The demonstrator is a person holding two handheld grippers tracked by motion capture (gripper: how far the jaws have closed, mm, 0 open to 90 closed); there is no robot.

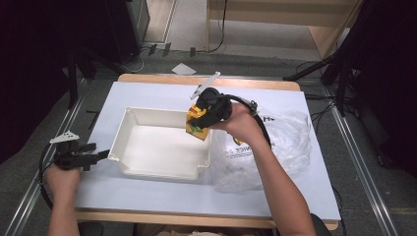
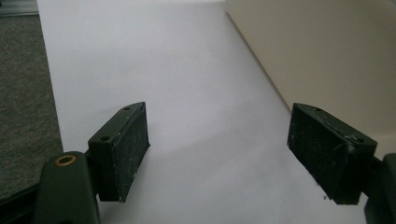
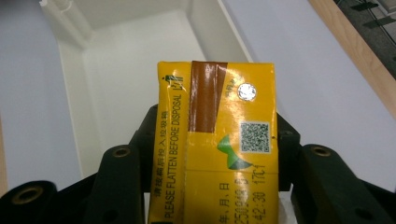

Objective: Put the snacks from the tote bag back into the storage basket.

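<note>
Up over the white bin's (image 1: 129, 140) right rim, our right gripper (image 1: 202, 116) clamps a yellow drink carton (image 3: 217, 140) with a brown stripe; a plastic bag (image 1: 290, 142) lies beside, while our left gripper (image 2: 219, 154) gapes empty.

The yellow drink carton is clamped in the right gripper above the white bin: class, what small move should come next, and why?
Probably lower it a little into the white bin and then open the jaws. The right gripper holds the yellow carton over the bin's right rim, the bin's floor looks bare, and the left gripper rests open on the table, away from the carton.
</note>
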